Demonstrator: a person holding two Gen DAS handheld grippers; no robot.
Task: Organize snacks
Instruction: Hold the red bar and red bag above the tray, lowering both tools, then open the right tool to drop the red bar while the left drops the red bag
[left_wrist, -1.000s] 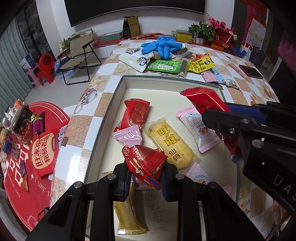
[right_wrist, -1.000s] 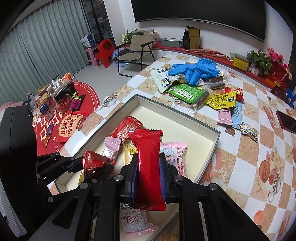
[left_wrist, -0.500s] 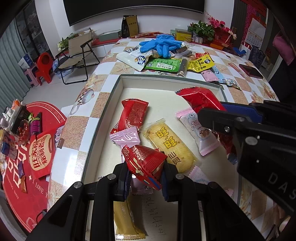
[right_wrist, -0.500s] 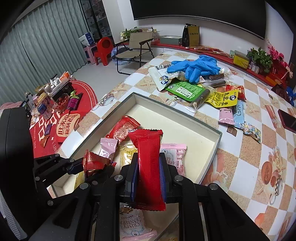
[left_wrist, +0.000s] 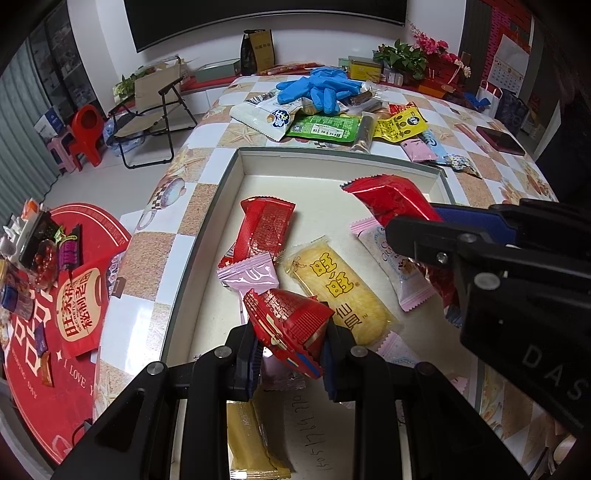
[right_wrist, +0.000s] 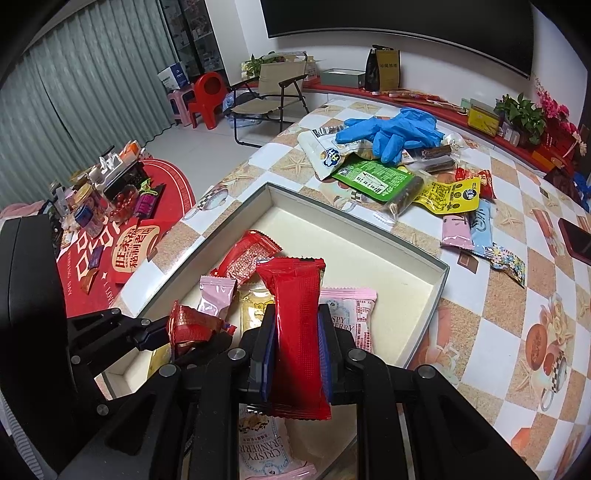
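My left gripper (left_wrist: 291, 354) is shut on a small dark-red snack packet (left_wrist: 288, 325), held above the near part of the shallow grey box (left_wrist: 332, 157). To its right, my right gripper (right_wrist: 297, 363) is shut on a long red snack bar (right_wrist: 297, 332), also over the box; it shows in the left wrist view as the red bar (left_wrist: 388, 201) in the black gripper. Lying in the box are a red packet (left_wrist: 264, 230), a pink packet (left_wrist: 249, 275), a yellow rice cracker (left_wrist: 338, 291) and a pink cranberry packet (right_wrist: 349, 317).
Beyond the box, on the checkered table (right_wrist: 491, 317), lie blue gloves (left_wrist: 317, 88), a green packet (left_wrist: 323, 127), a yellow packet (left_wrist: 399, 123) and pink and blue packets (right_wrist: 467, 230). A dark phone (left_wrist: 498, 140) rests far right. A red round table (right_wrist: 118, 236) with sweets stands lower left.
The view has drifted slightly, with the box contents sitting a little lower in the right wrist view. Both grippers keep their hold on their packets.
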